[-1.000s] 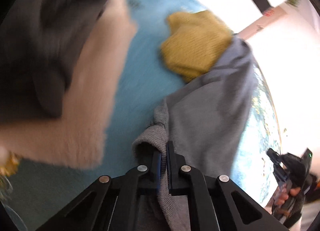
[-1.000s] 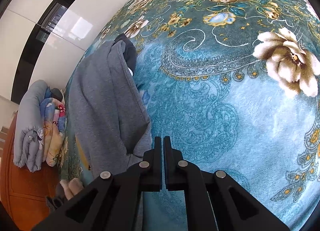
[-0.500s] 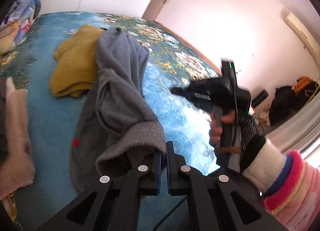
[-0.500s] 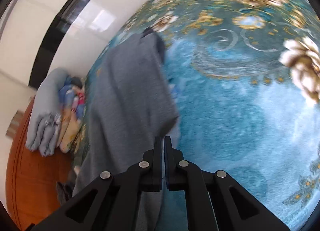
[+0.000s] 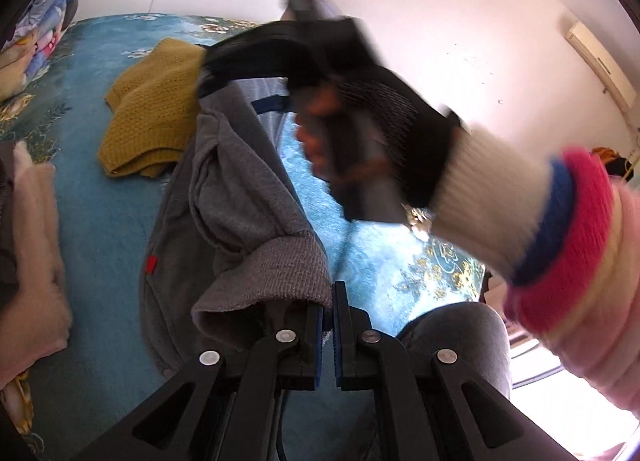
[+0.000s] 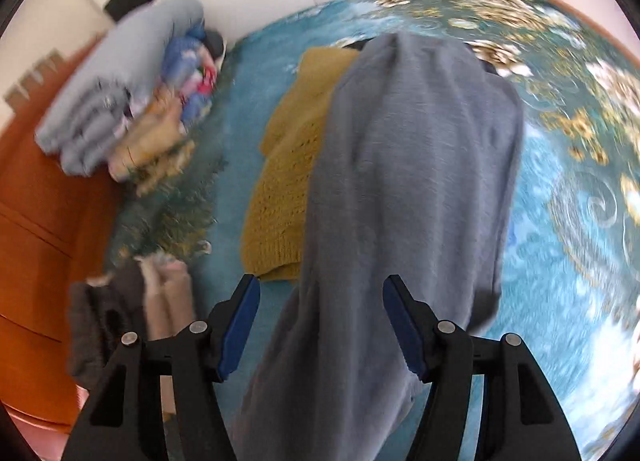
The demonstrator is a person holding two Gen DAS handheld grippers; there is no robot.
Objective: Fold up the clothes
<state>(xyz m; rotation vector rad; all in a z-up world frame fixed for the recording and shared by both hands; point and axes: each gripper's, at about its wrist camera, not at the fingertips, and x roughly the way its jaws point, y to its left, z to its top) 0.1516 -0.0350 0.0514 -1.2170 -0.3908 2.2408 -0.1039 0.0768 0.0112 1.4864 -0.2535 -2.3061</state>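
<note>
A grey sweatshirt (image 5: 236,189) lies stretched along the teal flowered bedspread (image 5: 100,221). My left gripper (image 5: 328,325) is shut on its ribbed cuff (image 5: 272,281), which hangs lifted off the bed. In the right wrist view the same grey sweatshirt (image 6: 400,181) runs lengthwise under my right gripper (image 6: 322,325). Its jaws are opening wide, the blue pads apart on either side of the cloth and not pressing it. The right gripper (image 5: 228,61) also shows, blurred, in the left wrist view, held by a gloved hand (image 5: 384,133) above the garment's far end.
A folded mustard knit sweater (image 6: 288,181) lies beside the grey one. A pink and dark pile (image 5: 32,241) sits at the left. Folded blankets (image 6: 120,101) are stacked by the wooden headboard (image 6: 44,221). A striped sleeve (image 5: 560,229) crosses the right.
The right gripper swung across over the grey sweatshirt and its jaws parted from shut to wide. The left gripper, still shut on the cuff, rose and rolled early, then held.
</note>
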